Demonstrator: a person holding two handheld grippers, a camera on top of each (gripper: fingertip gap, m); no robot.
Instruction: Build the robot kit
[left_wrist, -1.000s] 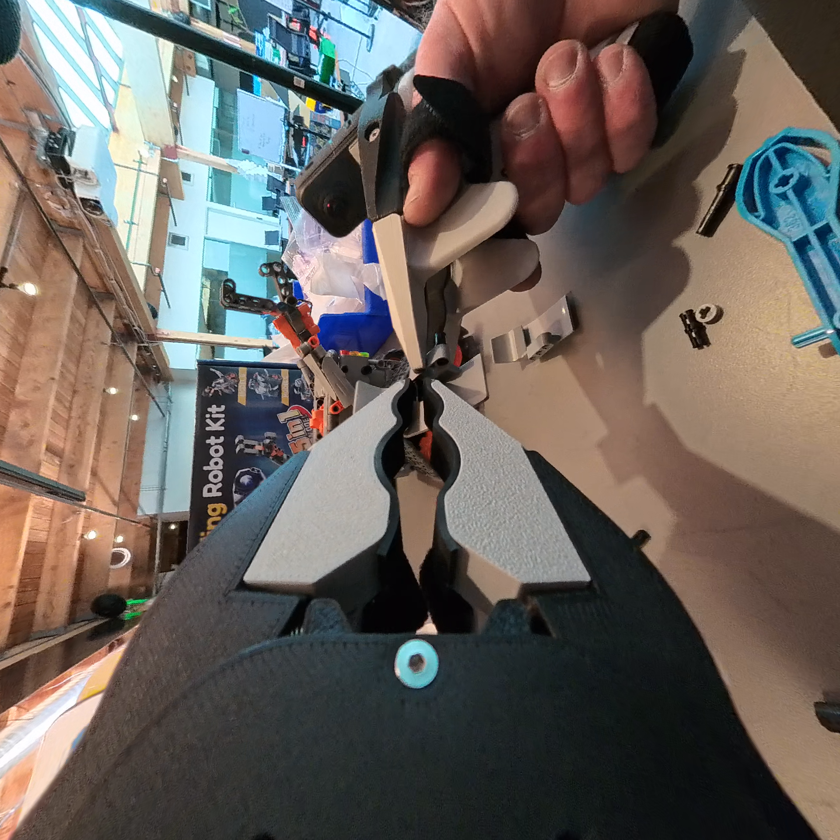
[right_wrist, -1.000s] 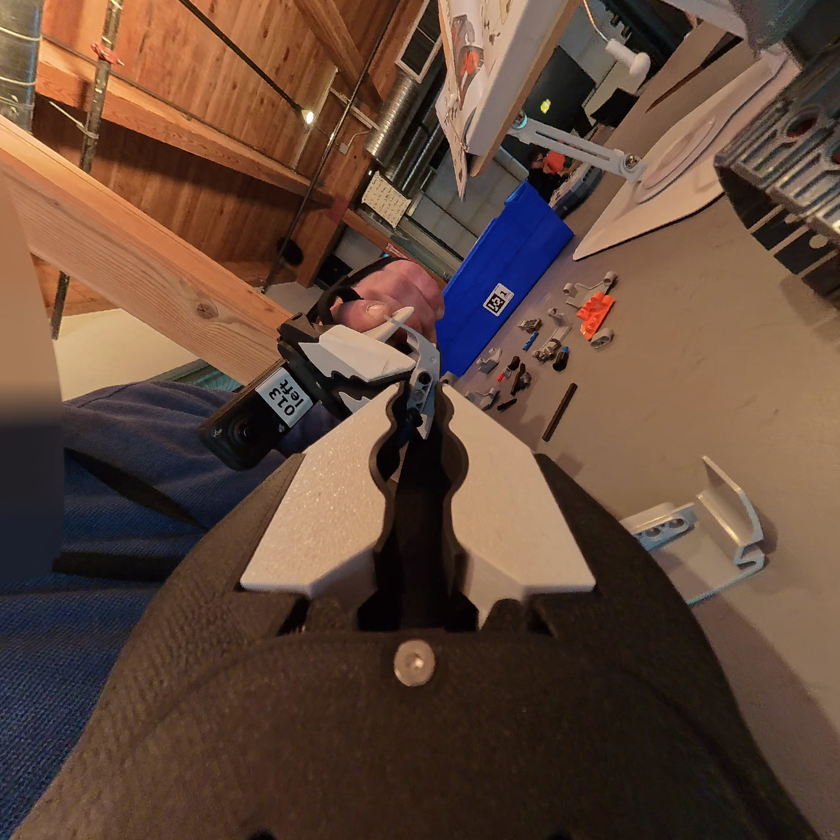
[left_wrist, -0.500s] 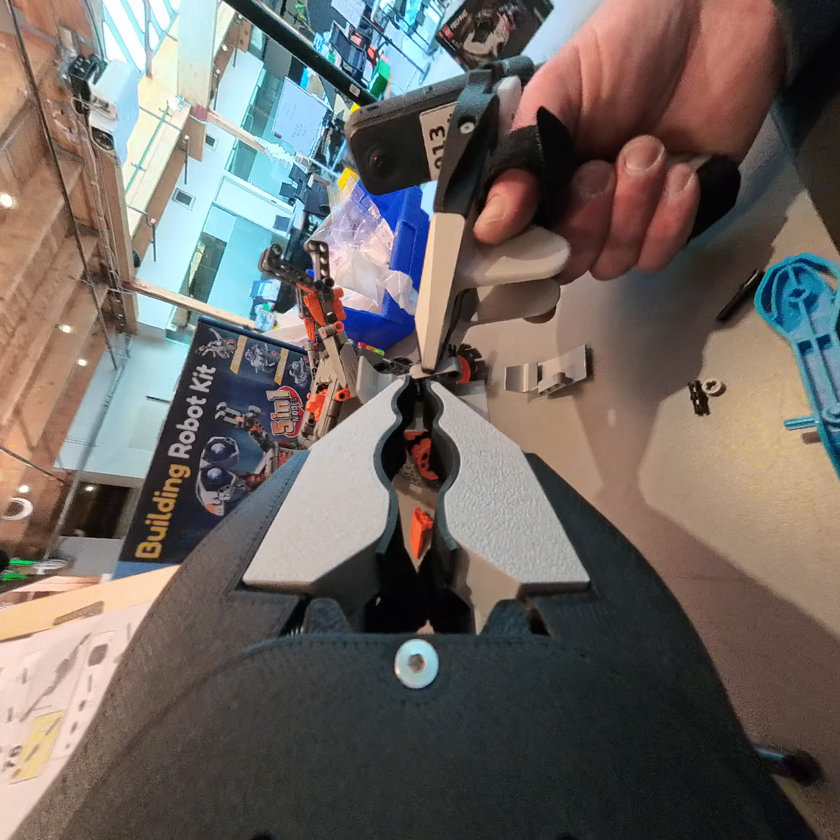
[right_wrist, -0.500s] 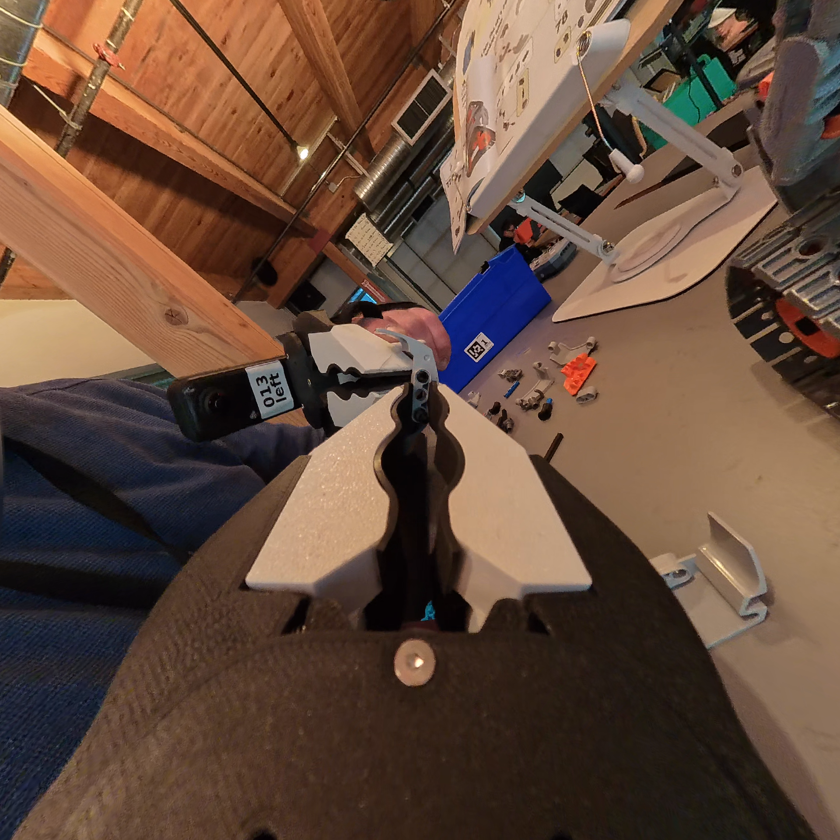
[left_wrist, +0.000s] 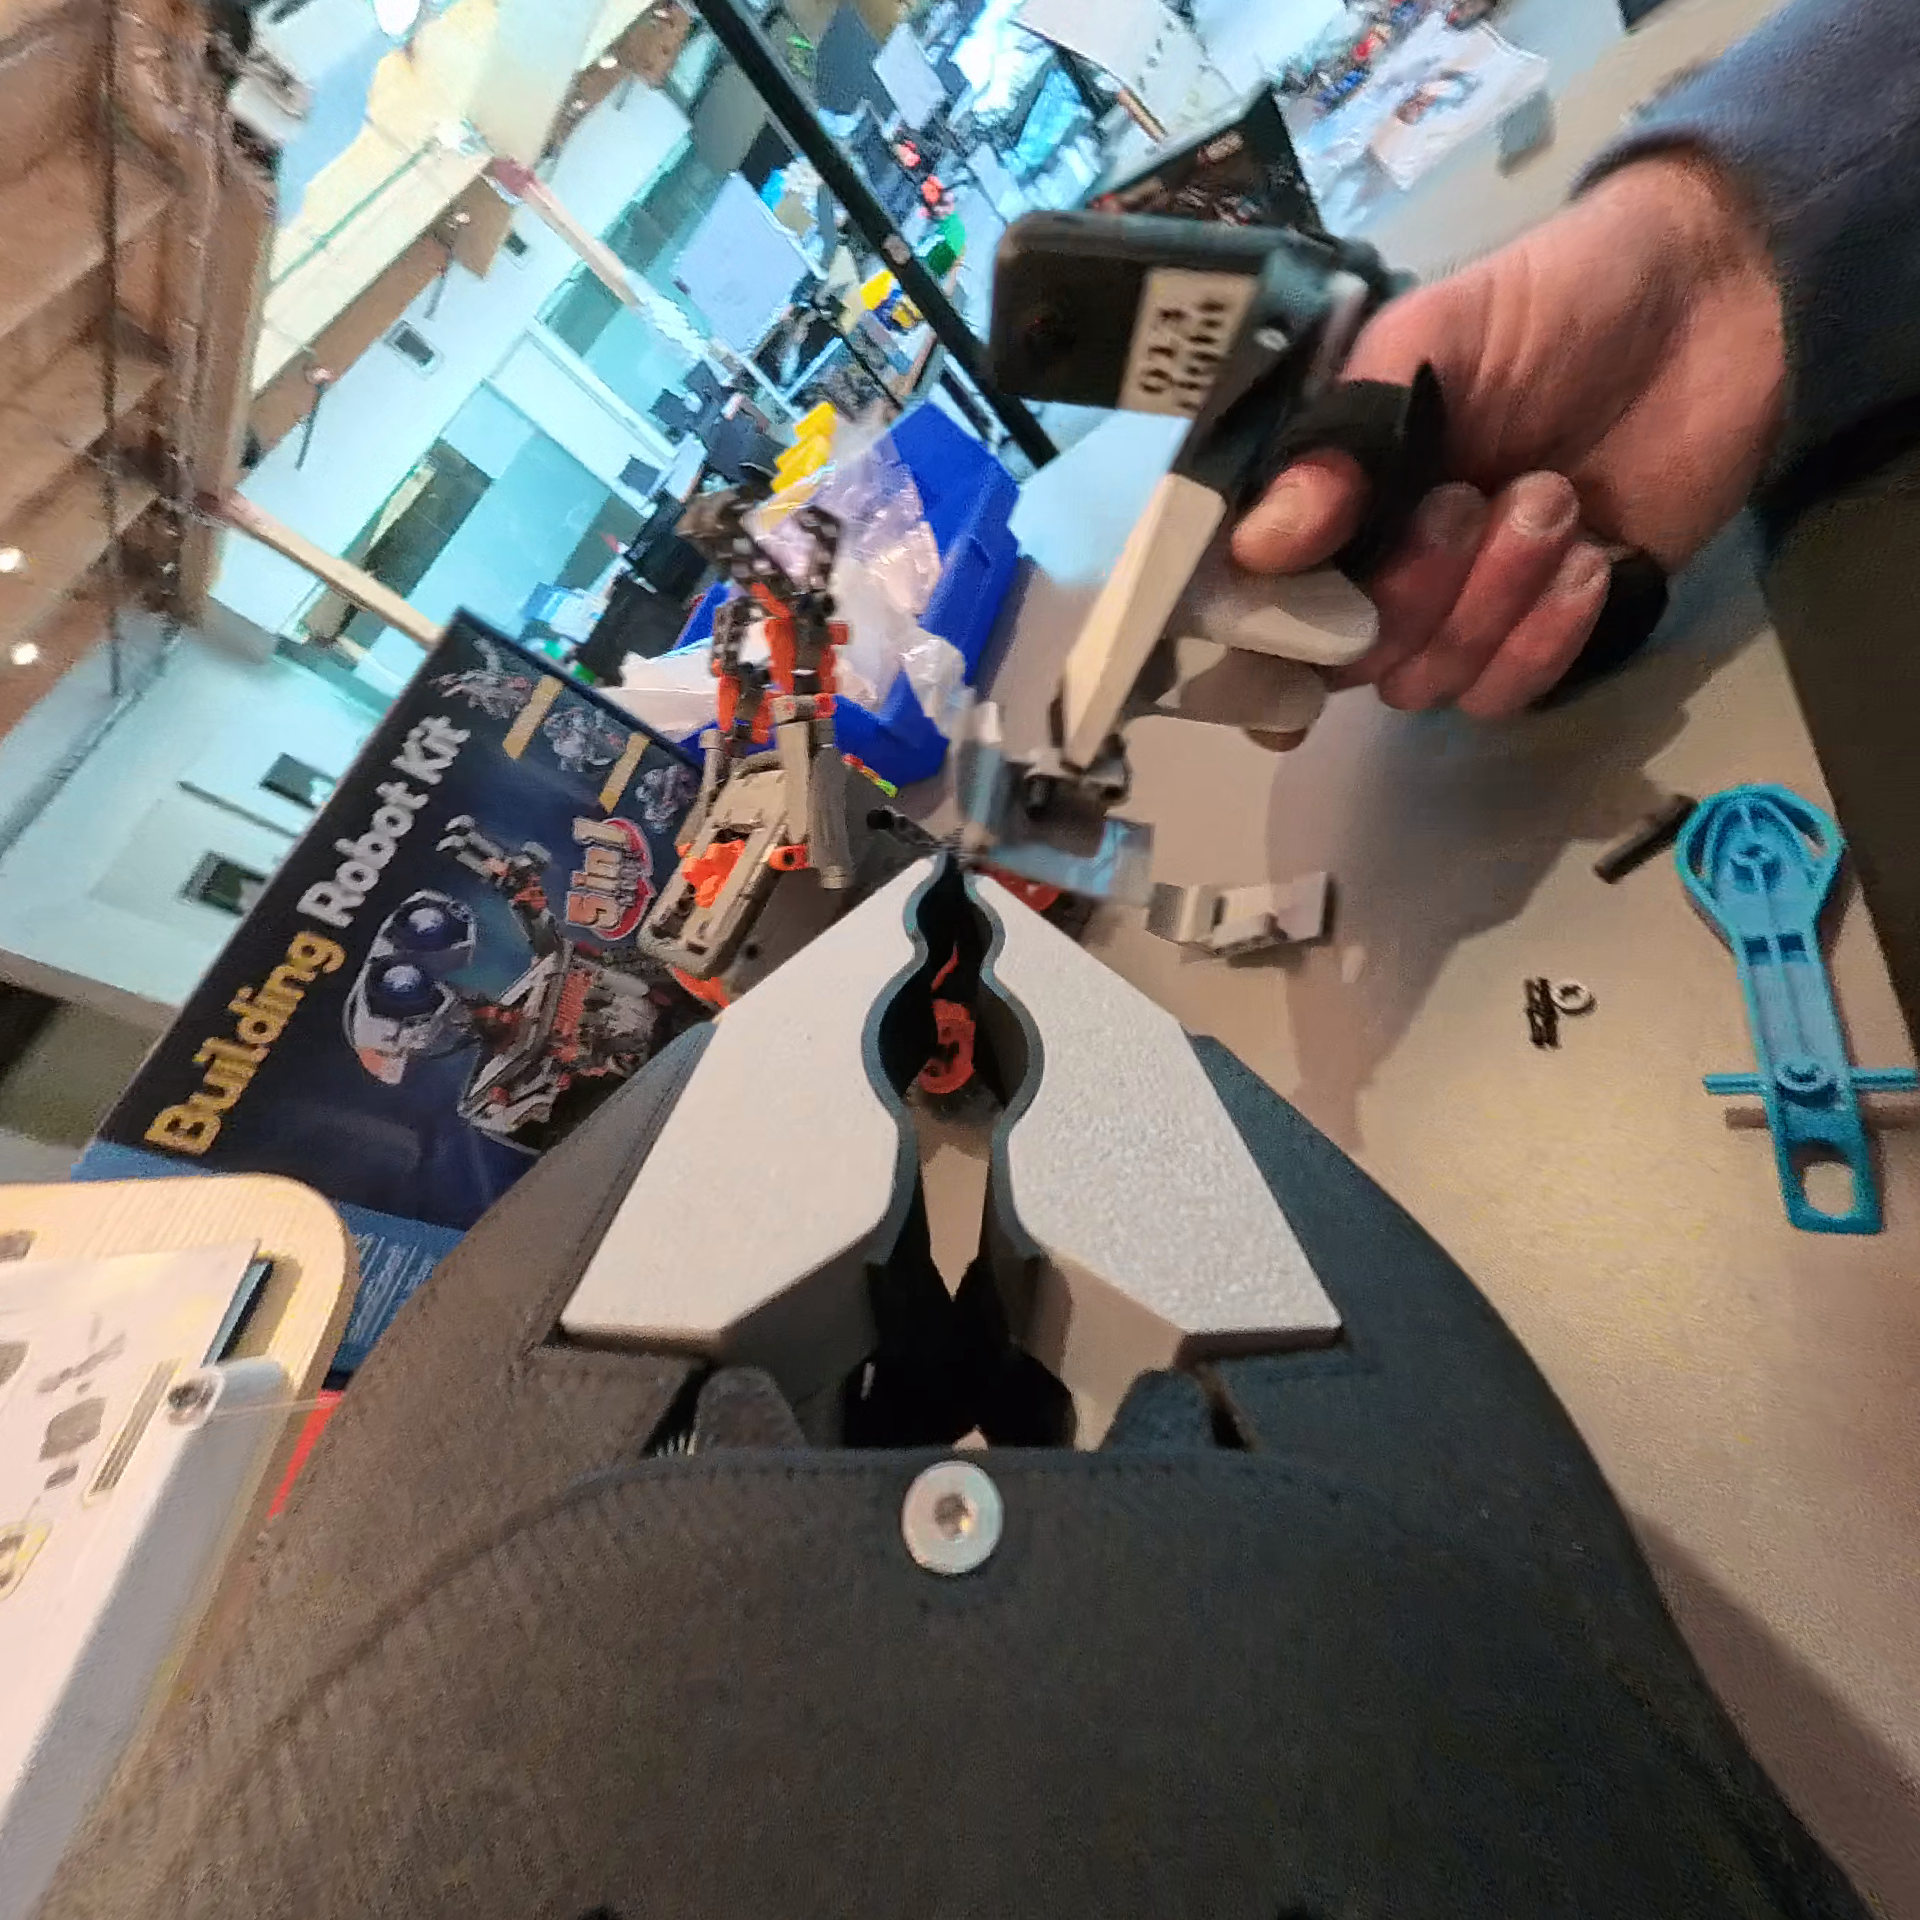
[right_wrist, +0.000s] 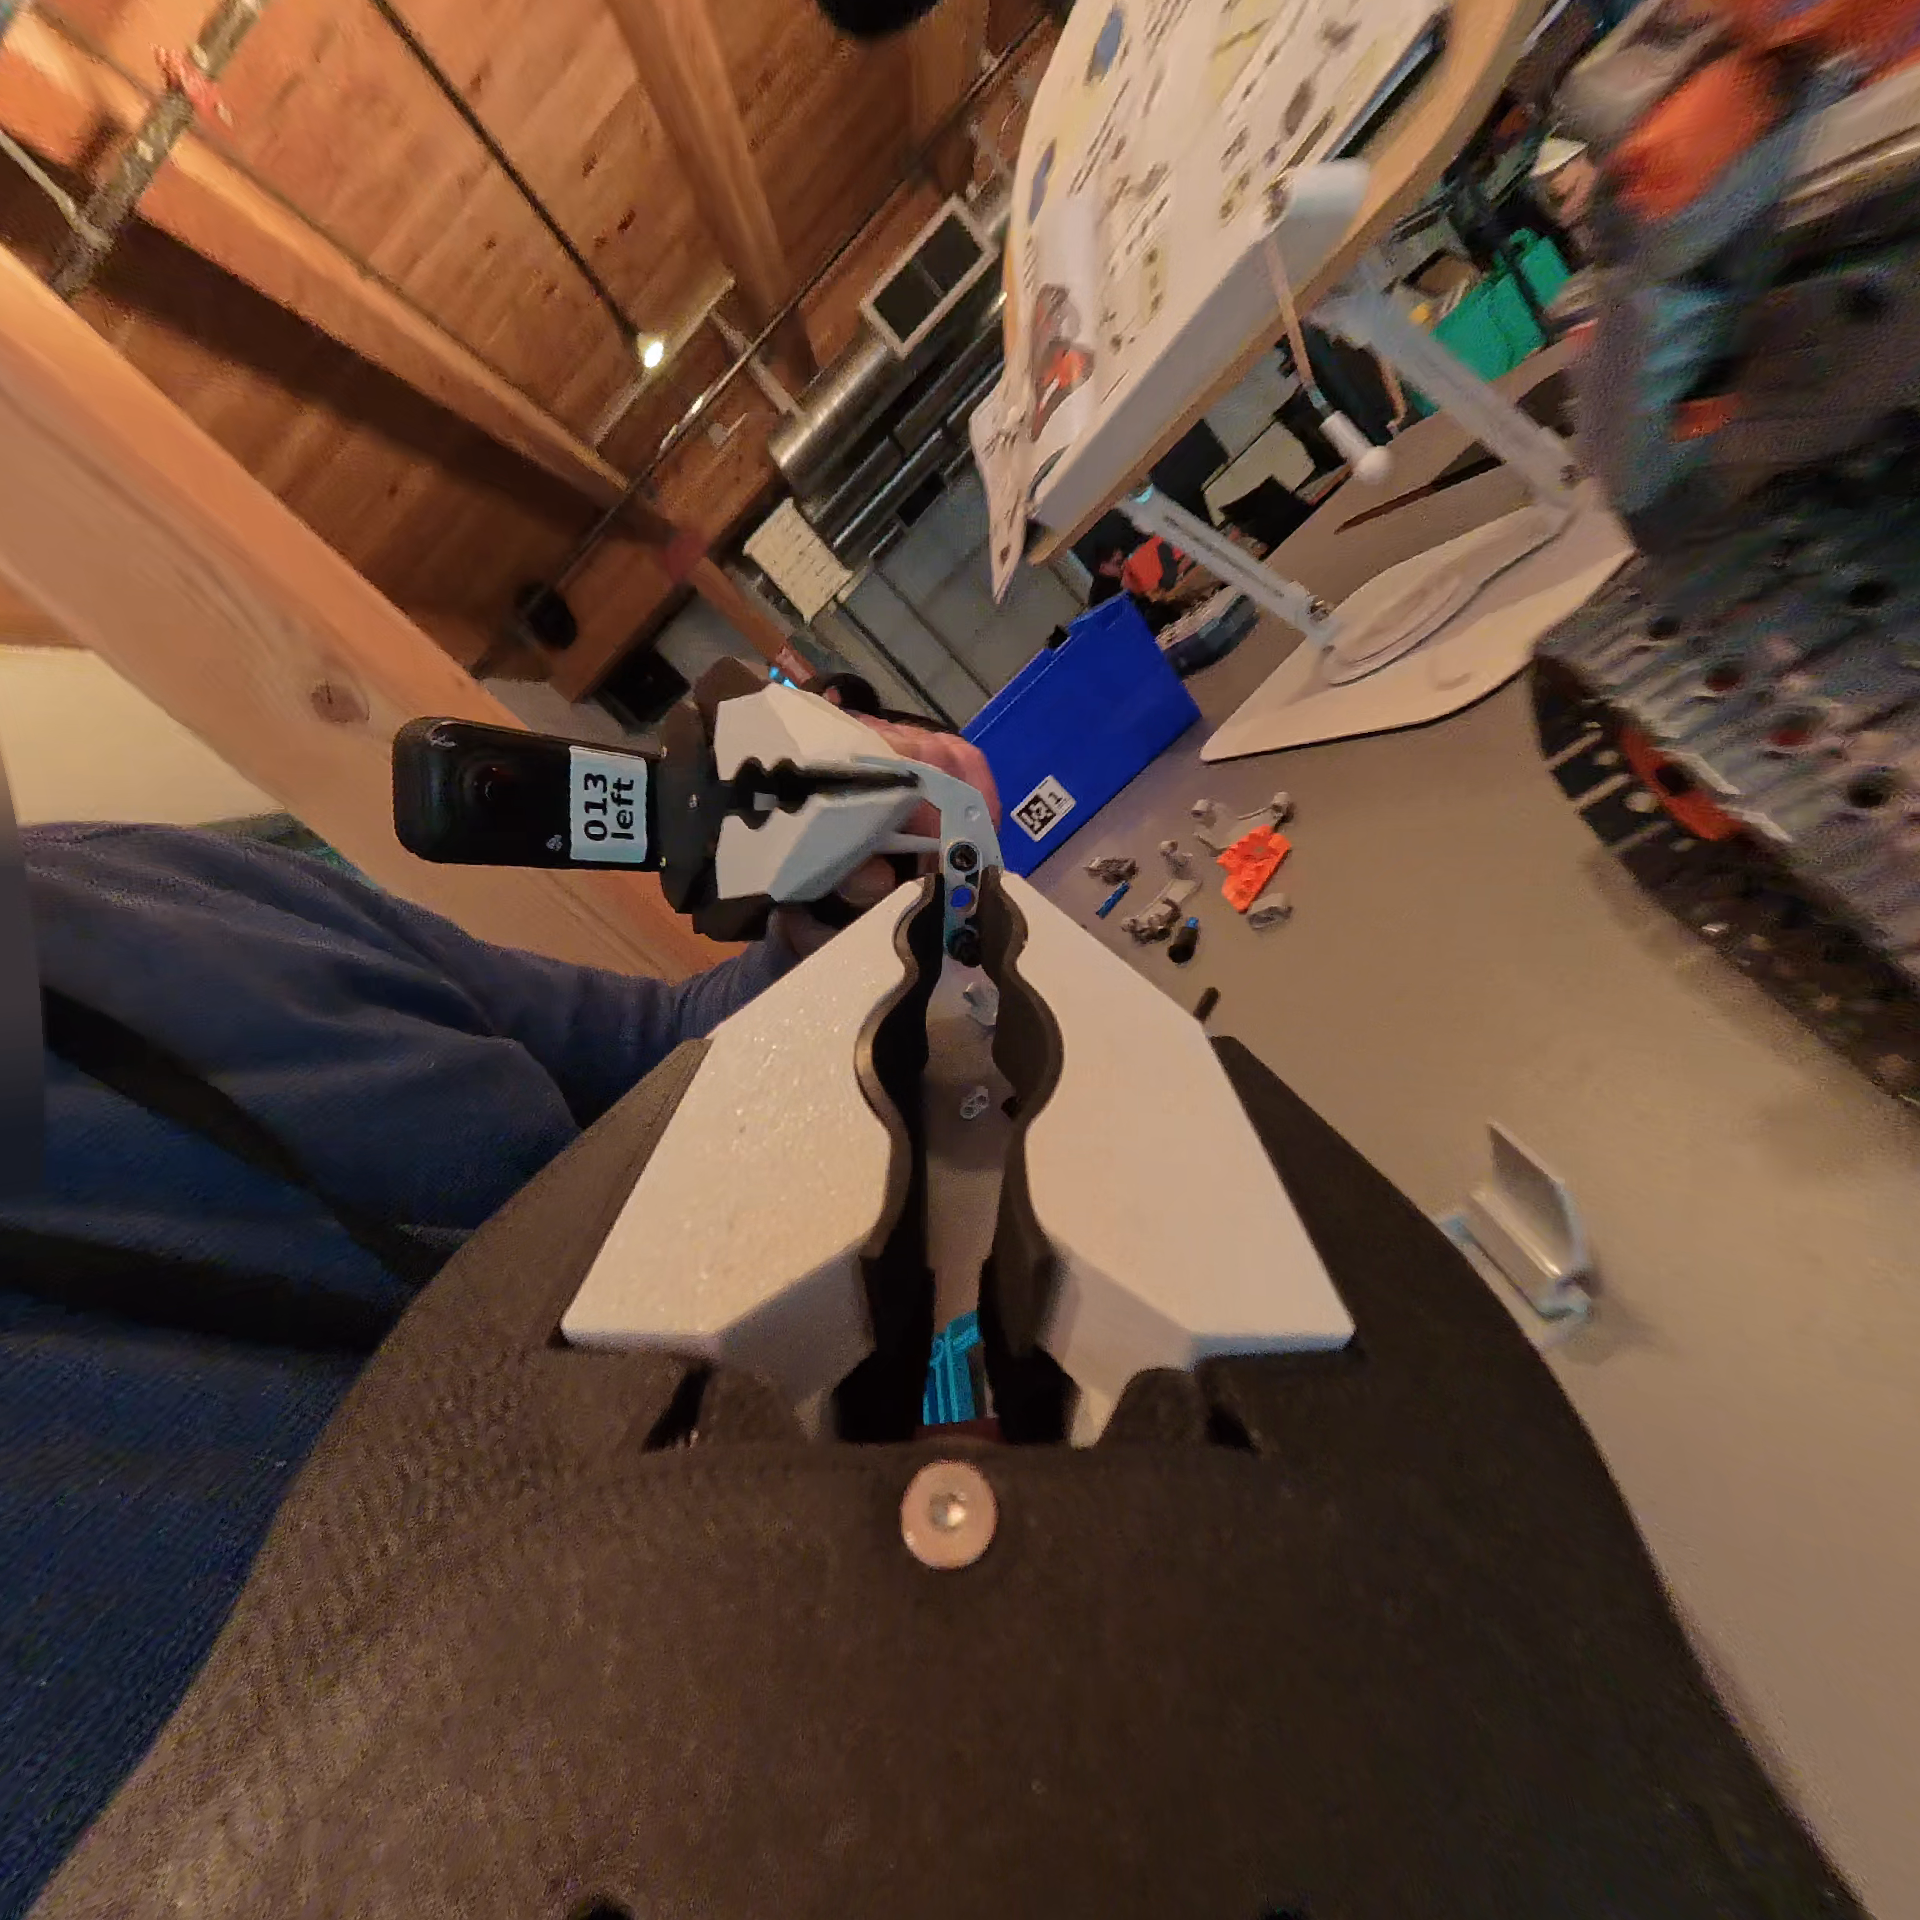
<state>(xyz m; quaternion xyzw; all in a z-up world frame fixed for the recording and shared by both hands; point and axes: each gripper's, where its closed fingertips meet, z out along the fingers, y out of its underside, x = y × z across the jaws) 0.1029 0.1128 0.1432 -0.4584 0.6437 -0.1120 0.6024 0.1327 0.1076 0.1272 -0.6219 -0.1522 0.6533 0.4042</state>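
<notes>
My left gripper (left_wrist: 951, 873) is shut, its tips meeting a small grey beam piece (left_wrist: 1049, 821) held above the table. The right gripper (left_wrist: 1075, 774), held by a hand (left_wrist: 1538, 457), pinches the same piece from above. In the right wrist view my right gripper (right_wrist: 961, 904) is shut on the lower end of this angled grey beam (right_wrist: 961, 857), which has pin holes and a blue pin. The left gripper (right_wrist: 914, 784) grips the beam's upper arm from the left. The view is blurred.
A grey and orange robot model (left_wrist: 769, 790), a kit box (left_wrist: 416, 935) and a blue bin (left_wrist: 935, 582) stand behind. A blue tool (left_wrist: 1787, 987), a grey bracket (left_wrist: 1236, 914) and black pins (left_wrist: 1548, 1013) lie on the table. Loose parts (right_wrist: 1195, 883), a booklet stand (right_wrist: 1195, 260) and a tracked model (right_wrist: 1745, 727) are beyond. Spacing between my two grippers at the tips: around 4 cm.
Both grippers have swung round together, still joined at the grey beam. In the left view the right gripper and hand have shifted right and tilted flatter; the booklet stand has come into the lower left.
</notes>
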